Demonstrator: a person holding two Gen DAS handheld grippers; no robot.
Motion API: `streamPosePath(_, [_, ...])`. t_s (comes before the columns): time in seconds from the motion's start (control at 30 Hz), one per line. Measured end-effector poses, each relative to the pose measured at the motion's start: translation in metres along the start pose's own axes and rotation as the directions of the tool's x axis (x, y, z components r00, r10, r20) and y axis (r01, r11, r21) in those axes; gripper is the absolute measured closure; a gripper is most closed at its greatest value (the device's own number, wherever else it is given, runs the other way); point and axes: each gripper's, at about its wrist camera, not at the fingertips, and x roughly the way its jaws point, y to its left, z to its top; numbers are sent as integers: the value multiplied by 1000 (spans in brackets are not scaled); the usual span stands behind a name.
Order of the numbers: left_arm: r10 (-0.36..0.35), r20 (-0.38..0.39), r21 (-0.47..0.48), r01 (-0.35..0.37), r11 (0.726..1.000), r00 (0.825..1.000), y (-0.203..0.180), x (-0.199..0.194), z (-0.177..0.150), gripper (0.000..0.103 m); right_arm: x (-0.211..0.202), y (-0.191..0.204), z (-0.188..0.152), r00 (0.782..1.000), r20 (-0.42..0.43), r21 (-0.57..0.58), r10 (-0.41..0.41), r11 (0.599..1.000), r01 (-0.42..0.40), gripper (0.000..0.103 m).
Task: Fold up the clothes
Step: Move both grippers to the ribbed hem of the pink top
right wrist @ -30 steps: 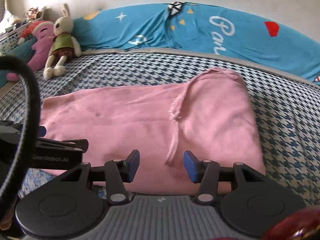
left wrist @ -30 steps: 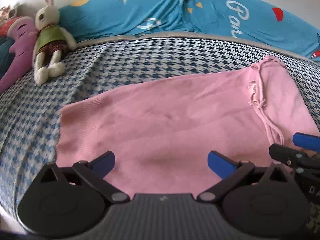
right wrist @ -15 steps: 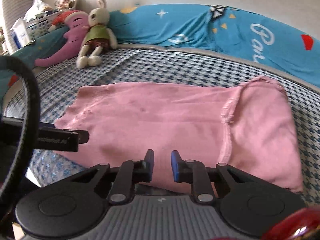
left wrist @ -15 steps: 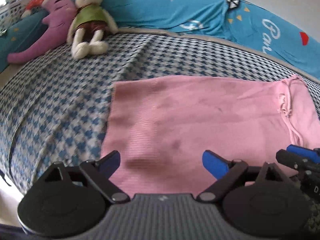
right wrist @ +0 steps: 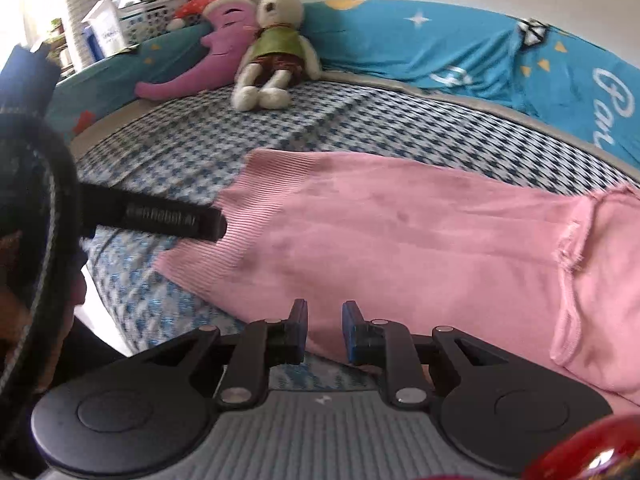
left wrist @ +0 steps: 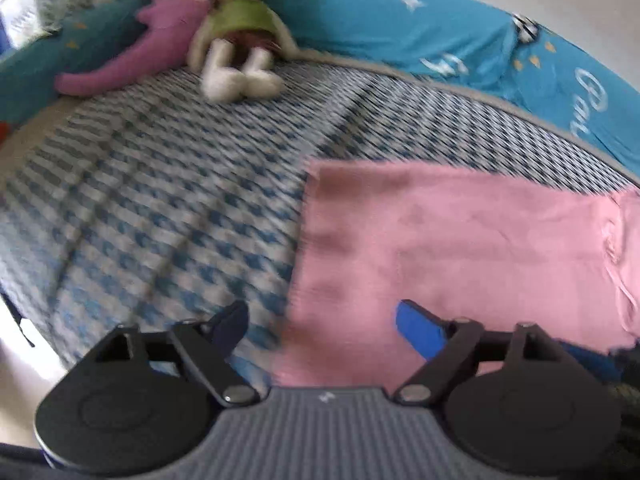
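pink garment (right wrist: 420,248) | soft knit, ribbed hem | flat on houndstooth bedspread (right wrist: 240,136)

I counted one pink garment (right wrist: 420,248) lying on one bed with a houndstooth cover (right wrist: 340,124), and no second piece of clothing showed in either view. At the head of the bed there were two soft toys, one white rabbit (right wrist: 276,52) in a green top and one purple moon-shaped plush (right wrist: 208,60), with one blue printed quilt (right wrist: 460,52) along the far side. I held two tongs, my left tongs (left wrist: 320,324) and my right tongs (right wrist: 325,330), each with two blue pads (right wrist: 352,332).
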Motion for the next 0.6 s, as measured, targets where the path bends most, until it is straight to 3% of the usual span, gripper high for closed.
streamPosePath(0.03, [12,3,-20,-12,1000,1000,6,-1,2,5,1,4,1,1000,4,-13,11,1000,-11,83])
streamPosePath(0.2, [-16,-37,-105,12,994,999,33,2,4,5,8,28,1,998,7,-94,70,993,-69,83])
streamPosePath(0.43, [-63,-56,-130,56,990,996,45,0,4,5,19,51,1,991,-7,-161,132,978,-131,82])
streamPosePath(0.6, [-114,-75,-131,103,986,991,42,1,5,5,27,62,3,991,-7,-199,137,971,-136,74])
